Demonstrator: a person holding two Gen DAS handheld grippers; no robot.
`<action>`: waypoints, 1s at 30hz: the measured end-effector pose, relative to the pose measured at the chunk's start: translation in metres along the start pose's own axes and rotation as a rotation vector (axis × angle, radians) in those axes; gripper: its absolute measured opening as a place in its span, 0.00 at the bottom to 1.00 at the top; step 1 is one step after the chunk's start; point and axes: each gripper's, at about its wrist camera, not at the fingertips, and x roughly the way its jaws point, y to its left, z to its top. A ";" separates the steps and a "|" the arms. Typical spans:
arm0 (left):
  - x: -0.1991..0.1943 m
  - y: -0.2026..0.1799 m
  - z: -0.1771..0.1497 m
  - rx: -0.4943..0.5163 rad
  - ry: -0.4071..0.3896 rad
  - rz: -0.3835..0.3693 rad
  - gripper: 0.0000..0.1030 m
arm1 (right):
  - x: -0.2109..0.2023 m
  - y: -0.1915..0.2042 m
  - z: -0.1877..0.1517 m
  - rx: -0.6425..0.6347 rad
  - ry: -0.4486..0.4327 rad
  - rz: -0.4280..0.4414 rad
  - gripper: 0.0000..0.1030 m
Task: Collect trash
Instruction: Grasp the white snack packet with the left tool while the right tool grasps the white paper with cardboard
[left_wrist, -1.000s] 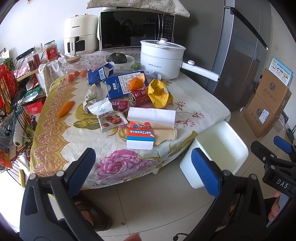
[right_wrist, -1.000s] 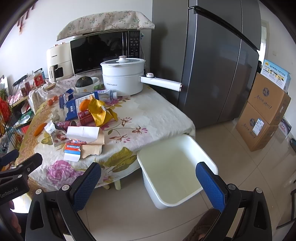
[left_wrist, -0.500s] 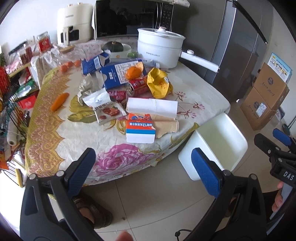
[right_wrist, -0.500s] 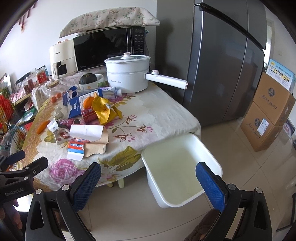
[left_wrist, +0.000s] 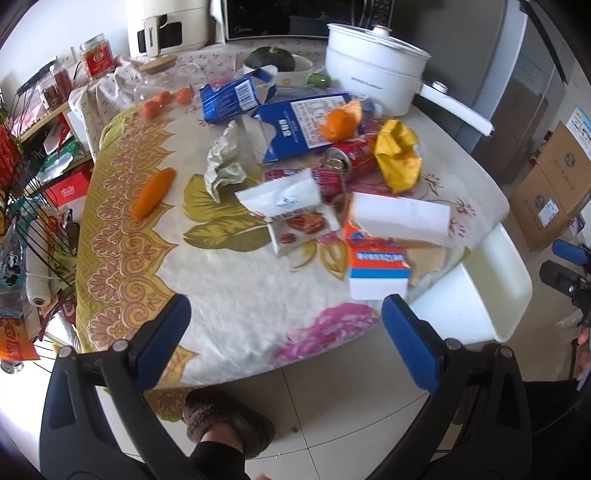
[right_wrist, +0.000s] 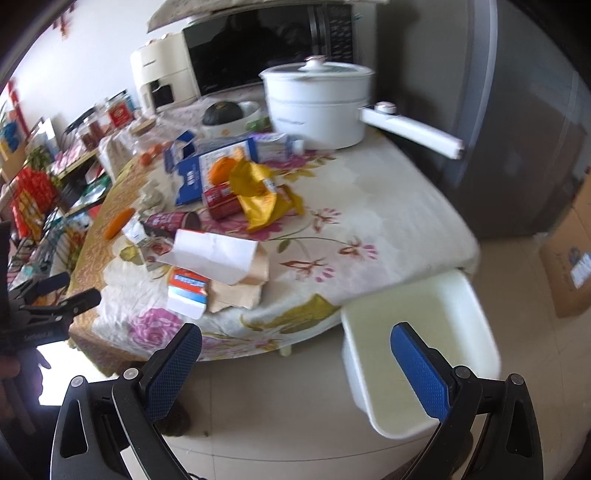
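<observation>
Trash lies on a floral tablecloth (left_wrist: 229, 295): an orange-and-white carton (left_wrist: 378, 267), a white paper (left_wrist: 400, 218), a snack wrapper (left_wrist: 291, 210), a red can (left_wrist: 351, 158), a yellow bag (left_wrist: 399, 155), blue cartons (left_wrist: 299, 125) and crumpled paper (left_wrist: 223, 162). A white bin (right_wrist: 417, 343) stands on the floor at the table's right edge. My left gripper (left_wrist: 286, 332) is open and empty over the table's near edge. My right gripper (right_wrist: 295, 362) is open and empty, above the floor between table and bin.
A carrot (left_wrist: 153, 192) lies at the table's left. A white electric pot (left_wrist: 373, 62) with a long handle, a microwave (right_wrist: 266, 48) and an air fryer (left_wrist: 166, 22) stand at the back. A fridge (right_wrist: 498, 110) and cardboard boxes (left_wrist: 554, 184) stand right. A wire rack (left_wrist: 26, 206) stands left.
Both grippers have moved closer to the table, so the trash looks larger. Both stay open and empty.
</observation>
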 end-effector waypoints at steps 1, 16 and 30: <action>0.004 0.005 0.002 -0.006 -0.004 -0.008 1.00 | 0.010 0.003 0.007 -0.016 0.019 0.029 1.00; 0.080 0.023 0.042 -0.101 -0.003 -0.233 1.00 | 0.110 -0.003 0.047 0.098 0.144 0.196 1.00; 0.094 0.018 0.054 -0.250 0.014 -0.253 0.62 | 0.153 0.012 0.050 0.207 0.174 0.310 0.99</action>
